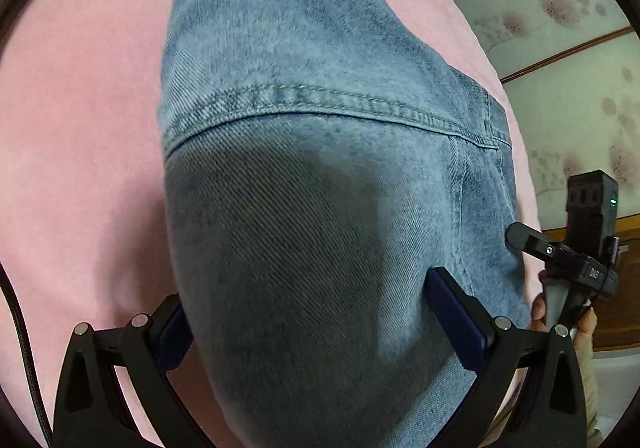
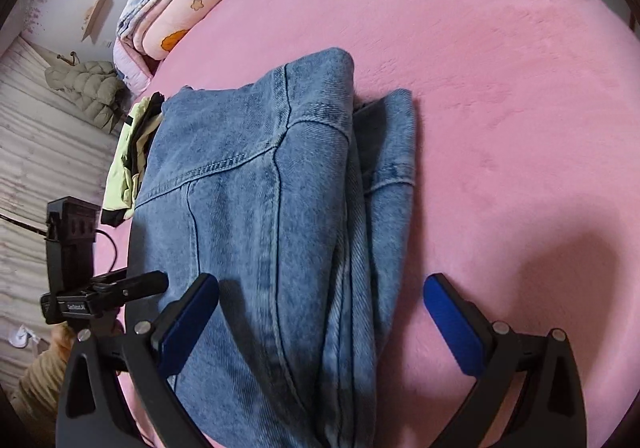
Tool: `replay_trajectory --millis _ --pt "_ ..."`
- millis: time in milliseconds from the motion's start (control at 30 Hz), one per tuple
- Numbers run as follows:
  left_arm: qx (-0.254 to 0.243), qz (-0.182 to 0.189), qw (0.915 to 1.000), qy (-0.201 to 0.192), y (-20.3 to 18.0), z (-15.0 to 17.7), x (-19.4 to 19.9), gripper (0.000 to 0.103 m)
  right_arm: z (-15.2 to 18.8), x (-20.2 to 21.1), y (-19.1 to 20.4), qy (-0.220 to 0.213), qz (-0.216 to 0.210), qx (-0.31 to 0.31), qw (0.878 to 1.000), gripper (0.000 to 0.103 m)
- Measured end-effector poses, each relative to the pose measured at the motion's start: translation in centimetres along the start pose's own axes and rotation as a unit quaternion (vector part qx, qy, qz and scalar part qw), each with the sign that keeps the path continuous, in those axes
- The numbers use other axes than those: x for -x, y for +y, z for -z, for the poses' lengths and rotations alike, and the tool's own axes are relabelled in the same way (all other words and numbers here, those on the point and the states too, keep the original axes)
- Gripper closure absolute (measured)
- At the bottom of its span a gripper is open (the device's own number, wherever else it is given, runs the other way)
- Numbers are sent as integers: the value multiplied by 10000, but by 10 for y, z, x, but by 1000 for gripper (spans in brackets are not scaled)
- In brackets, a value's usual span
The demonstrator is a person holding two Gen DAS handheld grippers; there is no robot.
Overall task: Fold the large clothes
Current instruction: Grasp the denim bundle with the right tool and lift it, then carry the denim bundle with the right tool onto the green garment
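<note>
Both tongs spread wide: left tongs [image 1: 308, 324] straddle the faded blue denim jacket [image 2: 256, 216] lying part-folded on the pink plush bed [image 2: 500, 88], right tongs [image 2: 320, 312] over its loose sleeve edge. Pinch both layers, lift evenly, keep seams aligned.

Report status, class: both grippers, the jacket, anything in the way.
Left gripper open, straddling the denim jacket. Right gripper open, over its near end. Jacket partly folded on pink bedspread. Yellow-green clothes beside it, not blocking.
</note>
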State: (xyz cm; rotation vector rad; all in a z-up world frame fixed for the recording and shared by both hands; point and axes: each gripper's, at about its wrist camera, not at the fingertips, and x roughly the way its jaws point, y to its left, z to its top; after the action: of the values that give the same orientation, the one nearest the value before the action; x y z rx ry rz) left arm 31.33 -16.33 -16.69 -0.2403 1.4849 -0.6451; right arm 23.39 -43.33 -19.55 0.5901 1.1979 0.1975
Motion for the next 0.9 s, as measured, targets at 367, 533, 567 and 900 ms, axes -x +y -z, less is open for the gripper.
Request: replay_trajectory --millis 367,533,567,900 --pt "-9 337 9992 212 16 1 -7 0 -10 -20 -8 399 -331 140 9986 0" --pt "-39 354 9991 218 15 0 -10 0 -7 -25 14 564 -793 497 9940 26" --pt "-45 348 9991 222 18 0 -8 0 -8 -31 17 607 -696 495 9945 26" --pt "-232 226 9994 89 9 -4 -11 7 -11 -42 34 489 -513 453 9965 51"
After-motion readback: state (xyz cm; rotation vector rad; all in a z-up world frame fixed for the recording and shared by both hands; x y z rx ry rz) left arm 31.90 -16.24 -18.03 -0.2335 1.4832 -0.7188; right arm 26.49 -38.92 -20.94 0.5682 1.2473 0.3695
